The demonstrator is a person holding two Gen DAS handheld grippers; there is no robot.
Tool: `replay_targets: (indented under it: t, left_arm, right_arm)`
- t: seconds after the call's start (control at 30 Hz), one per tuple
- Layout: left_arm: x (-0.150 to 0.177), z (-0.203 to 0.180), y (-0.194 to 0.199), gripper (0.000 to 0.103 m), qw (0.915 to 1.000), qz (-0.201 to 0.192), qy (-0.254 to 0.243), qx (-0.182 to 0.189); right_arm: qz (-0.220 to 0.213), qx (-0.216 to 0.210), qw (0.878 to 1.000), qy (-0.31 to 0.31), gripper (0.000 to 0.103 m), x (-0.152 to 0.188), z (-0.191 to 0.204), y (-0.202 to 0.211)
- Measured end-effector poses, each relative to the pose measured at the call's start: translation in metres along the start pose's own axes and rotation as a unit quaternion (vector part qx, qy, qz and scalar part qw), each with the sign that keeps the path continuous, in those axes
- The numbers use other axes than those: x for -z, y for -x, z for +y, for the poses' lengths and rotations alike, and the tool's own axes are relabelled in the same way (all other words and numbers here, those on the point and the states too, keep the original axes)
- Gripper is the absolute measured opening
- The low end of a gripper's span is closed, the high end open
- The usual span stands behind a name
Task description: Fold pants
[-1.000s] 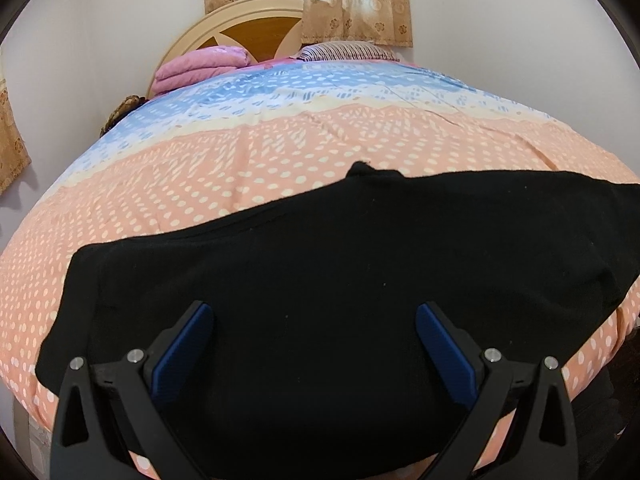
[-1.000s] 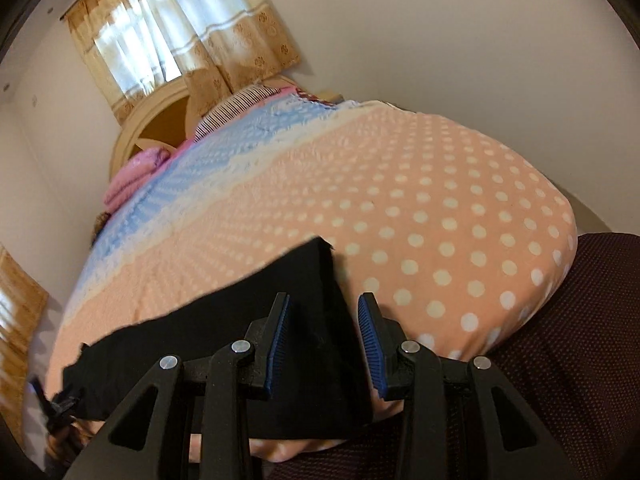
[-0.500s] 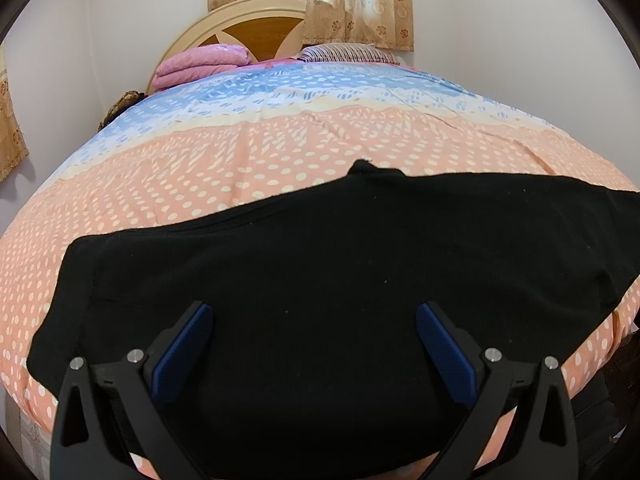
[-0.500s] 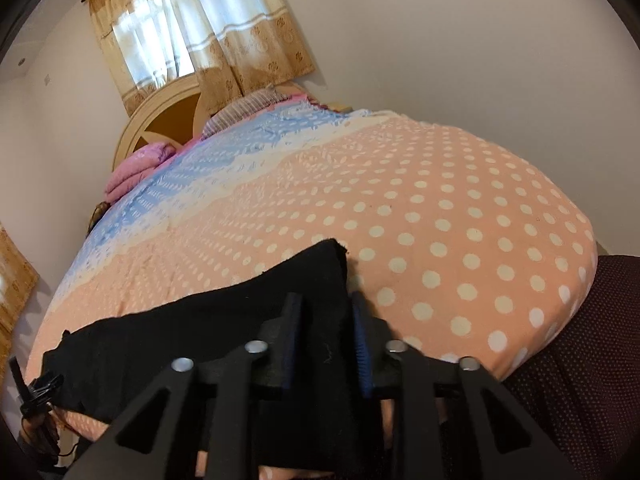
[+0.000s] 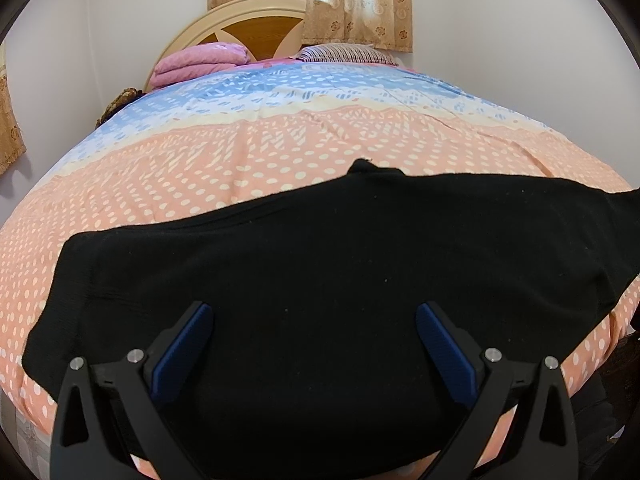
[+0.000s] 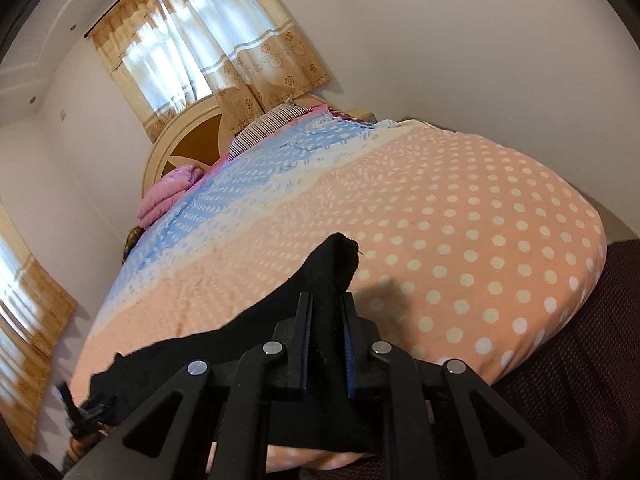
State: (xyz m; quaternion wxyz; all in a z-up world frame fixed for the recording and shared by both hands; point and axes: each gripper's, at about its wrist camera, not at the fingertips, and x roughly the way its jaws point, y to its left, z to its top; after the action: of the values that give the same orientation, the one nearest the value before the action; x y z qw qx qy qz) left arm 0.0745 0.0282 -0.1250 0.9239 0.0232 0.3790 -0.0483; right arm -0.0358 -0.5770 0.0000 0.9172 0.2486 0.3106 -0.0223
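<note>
The right tongs [image 6: 325, 334], matte black plastic with thin blue pads, have just been closing and now pinch a raised ridge of the black pants [image 6: 240, 344] between the pads. The cloth rises out of the grip into a soft peak and casts a shadow on the bed beside it. From there the pants run away to the left along the near edge of the bed. At their far left end a dark shape is blurred and cannot be identified.

The left tongs [image 5: 312, 336] stand wide open, holding nothing. Their blue ribbed pads sit far apart above the pants [image 5: 320, 280], which fill the view beneath them as a broad, flat, matte knit, speckled with lint. It is hard to tell whether the tips touch the fabric. The near hem is hidden under the tongs' frame, and the right end is cut off at the picture's edge.

The pants lie across the foot of the bed [image 5: 248, 160], on a quilted cover, peach with white dots, turning blue farther away. Beyond are a folded pink blanket [image 5: 200, 62], a striped pillow [image 5: 344, 53], a rounded wooden headboard [image 5: 256, 20] and patterned tan curtains [image 5: 356, 12].
</note>
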Motion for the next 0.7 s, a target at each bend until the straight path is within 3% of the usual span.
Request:
replay_targets:
  t: [0.33, 0.7]
  left_arm:
    - [-0.004, -0.001, 0.0, 0.103, 0.9998, 0.003, -0.02, 0.004]
    - [-0.006, 0.003, 0.01, 0.103, 0.9992, -0.011, -0.037, 0.015]
  right_arm:
    - [0.005, -0.07, 0.997, -0.028, 0.013, 0.0, 0.063, 0.024]
    - [0.049, -0.122, 0.991, -0.012, 0.013, 0.028, 0.157, -0.008]
